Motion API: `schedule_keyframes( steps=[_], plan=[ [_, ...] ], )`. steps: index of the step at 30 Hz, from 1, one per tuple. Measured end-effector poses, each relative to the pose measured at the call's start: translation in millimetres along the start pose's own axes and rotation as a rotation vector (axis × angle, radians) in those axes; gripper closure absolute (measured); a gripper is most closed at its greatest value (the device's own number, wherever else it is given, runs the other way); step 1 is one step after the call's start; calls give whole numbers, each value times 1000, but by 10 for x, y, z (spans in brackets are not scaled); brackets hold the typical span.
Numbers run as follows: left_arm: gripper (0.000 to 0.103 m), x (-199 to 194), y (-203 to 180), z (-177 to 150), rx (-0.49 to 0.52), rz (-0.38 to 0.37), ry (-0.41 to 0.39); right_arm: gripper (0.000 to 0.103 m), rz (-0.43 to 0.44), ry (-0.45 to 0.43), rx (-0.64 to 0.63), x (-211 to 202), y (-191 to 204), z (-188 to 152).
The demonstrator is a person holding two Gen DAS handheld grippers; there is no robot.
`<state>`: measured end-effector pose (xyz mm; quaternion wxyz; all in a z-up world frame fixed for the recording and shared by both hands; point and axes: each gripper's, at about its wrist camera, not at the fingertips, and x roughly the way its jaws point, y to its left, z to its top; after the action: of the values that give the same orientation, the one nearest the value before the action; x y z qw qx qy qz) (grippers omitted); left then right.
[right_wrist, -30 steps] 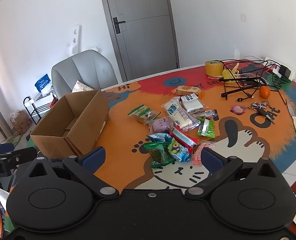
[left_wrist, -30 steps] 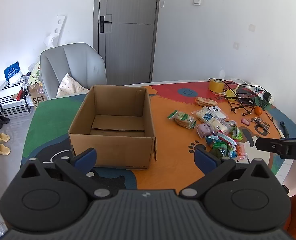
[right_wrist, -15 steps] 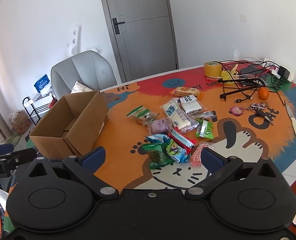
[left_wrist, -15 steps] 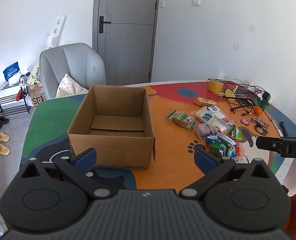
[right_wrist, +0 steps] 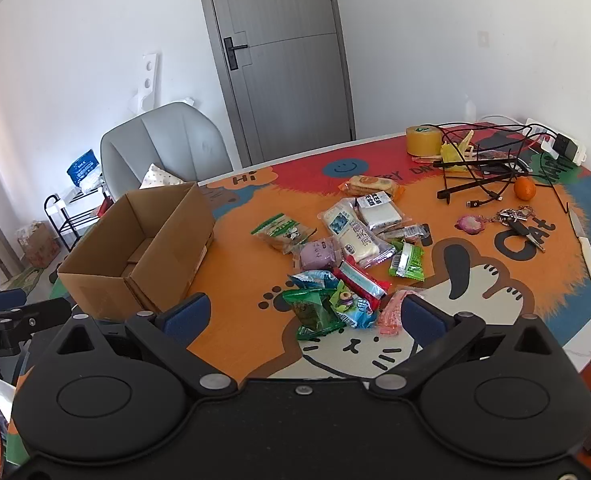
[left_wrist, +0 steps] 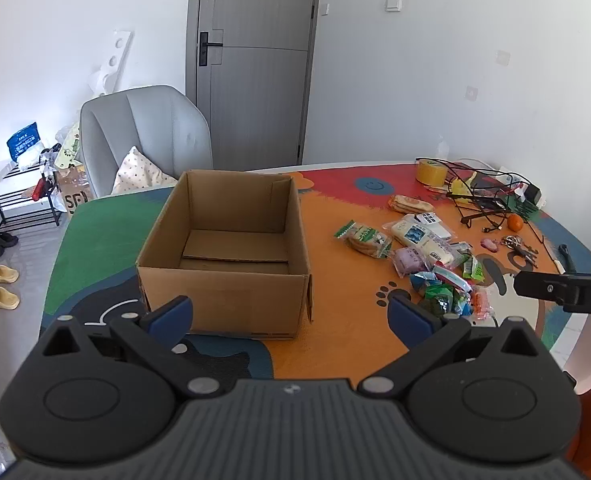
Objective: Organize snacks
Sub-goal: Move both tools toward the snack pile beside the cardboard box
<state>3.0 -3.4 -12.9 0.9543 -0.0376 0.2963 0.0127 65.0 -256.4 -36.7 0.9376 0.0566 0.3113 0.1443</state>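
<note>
While above the table (right_wrist: 235, 332): left claw (left_wrist: 290, 312), right claw (right_wrist: 302, 314), both wide apart, nothing held.

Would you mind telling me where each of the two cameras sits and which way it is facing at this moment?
Left wrist: on the left gripper, jaws open, facing the empty cardboard box; the right gripper's arm pokes in at right.
Right wrist: on the right gripper, jaws open, facing the snack pile; the left gripper's arm shows at left.
Shared: box, snacks, grey chair, door, colourful table mat.
</note>
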Motion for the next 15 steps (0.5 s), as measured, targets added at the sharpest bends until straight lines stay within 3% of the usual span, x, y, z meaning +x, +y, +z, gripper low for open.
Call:
schedule_keyframes(
  steps=[15],
  plan=[
    [0, 148, -54, 56, 19, -26, 1, 0, -28, -22, 47, 99, -168, -12]
  ],
)
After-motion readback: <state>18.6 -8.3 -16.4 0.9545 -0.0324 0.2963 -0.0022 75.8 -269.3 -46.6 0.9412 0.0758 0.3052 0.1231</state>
